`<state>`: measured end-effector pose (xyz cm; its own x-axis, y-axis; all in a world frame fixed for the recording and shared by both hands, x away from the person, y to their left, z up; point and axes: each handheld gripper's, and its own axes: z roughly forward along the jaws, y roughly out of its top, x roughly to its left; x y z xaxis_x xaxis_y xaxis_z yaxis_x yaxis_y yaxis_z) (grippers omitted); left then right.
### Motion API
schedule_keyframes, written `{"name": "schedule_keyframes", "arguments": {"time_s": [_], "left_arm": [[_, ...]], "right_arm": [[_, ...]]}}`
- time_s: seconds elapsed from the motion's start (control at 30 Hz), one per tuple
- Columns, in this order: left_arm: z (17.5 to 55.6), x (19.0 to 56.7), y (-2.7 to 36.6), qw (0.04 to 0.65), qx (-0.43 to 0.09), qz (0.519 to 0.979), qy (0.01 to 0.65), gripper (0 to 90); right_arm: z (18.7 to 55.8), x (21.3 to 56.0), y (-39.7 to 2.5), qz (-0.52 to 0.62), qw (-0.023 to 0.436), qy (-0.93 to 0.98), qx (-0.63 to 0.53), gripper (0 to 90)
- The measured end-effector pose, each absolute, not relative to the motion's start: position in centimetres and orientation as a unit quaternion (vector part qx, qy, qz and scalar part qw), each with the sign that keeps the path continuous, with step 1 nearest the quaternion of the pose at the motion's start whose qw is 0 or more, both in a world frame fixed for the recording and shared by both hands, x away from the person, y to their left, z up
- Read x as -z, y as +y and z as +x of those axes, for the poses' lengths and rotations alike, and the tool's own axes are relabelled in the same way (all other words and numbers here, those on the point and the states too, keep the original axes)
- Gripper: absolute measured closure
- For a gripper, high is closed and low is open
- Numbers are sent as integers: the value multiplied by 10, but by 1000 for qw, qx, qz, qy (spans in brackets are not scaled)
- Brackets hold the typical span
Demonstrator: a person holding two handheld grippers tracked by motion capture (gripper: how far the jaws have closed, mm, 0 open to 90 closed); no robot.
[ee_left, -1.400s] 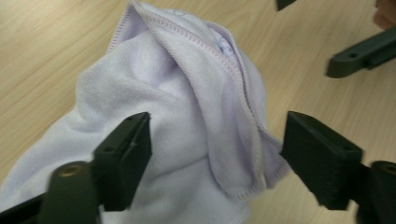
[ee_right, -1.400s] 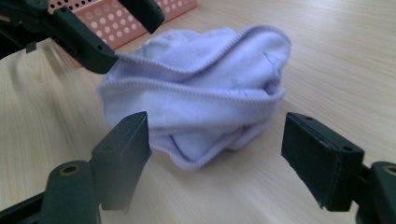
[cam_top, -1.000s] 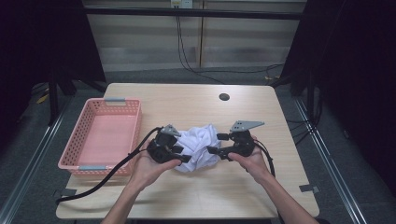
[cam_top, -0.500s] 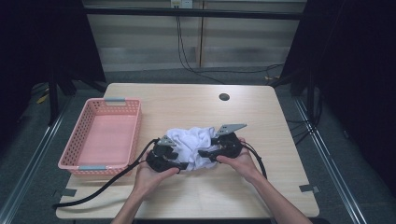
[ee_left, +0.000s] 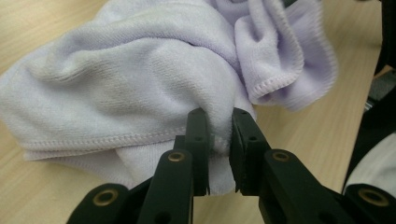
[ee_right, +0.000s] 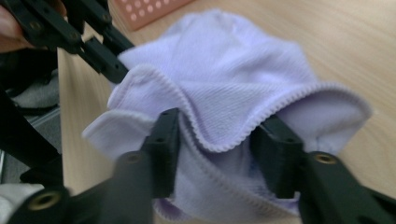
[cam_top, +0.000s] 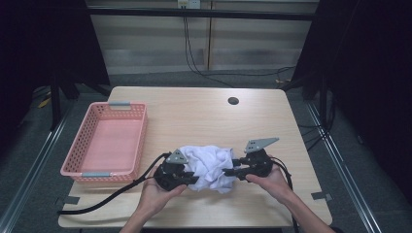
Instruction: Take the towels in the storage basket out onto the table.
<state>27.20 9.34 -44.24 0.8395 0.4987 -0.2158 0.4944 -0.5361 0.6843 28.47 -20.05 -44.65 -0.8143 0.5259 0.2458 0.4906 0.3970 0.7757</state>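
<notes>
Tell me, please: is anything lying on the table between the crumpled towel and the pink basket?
Nothing visible does. The towel lies between the left gripper, shut on its fabric, and the right gripper, whose open jaws straddle a fold. The table between it and the pink basket is bare wood.

Bare table (cam_top: 194, 116) is left open beyond the crumpled towel (cam_top: 209, 165); the left side is blocked by a pink basket (cam_top: 109, 141).

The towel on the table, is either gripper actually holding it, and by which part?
The left gripper is shut on a bunched fold of the towel. The right gripper stands open, its jaws straddling a hemmed fold, not pinching it.
</notes>
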Motion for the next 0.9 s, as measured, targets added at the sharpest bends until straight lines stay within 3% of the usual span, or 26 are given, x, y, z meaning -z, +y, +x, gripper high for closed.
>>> {"name": "schedule_keyframes", "arguments": {"time_s": [0.27,0.43,0.57,0.7,0.77,0.8,0.83,0.9], "left_arm": [[296,465,87,406,1,862,303,761],[309,465,86,426,0,849,311,754],[313,466,87,427,6,849,311,761],[317,464,87,439,14,841,314,764],[318,464,87,444,23,840,312,760],[318,465,87,443,19,840,312,749],[317,465,88,442,20,841,312,737],[314,462,91,449,19,836,314,689]], "right_arm": [[282,428,-199,302,77,812,-493,409],[285,417,-196,289,72,815,-498,351],[288,421,-193,285,72,812,-504,327],[306,439,-178,281,49,845,-452,223],[313,454,-169,275,57,867,-412,221],[315,461,-165,275,61,871,-402,260],[316,464,-162,277,69,869,-404,363],[318,462,-162,283,79,862,-412,644]]}}
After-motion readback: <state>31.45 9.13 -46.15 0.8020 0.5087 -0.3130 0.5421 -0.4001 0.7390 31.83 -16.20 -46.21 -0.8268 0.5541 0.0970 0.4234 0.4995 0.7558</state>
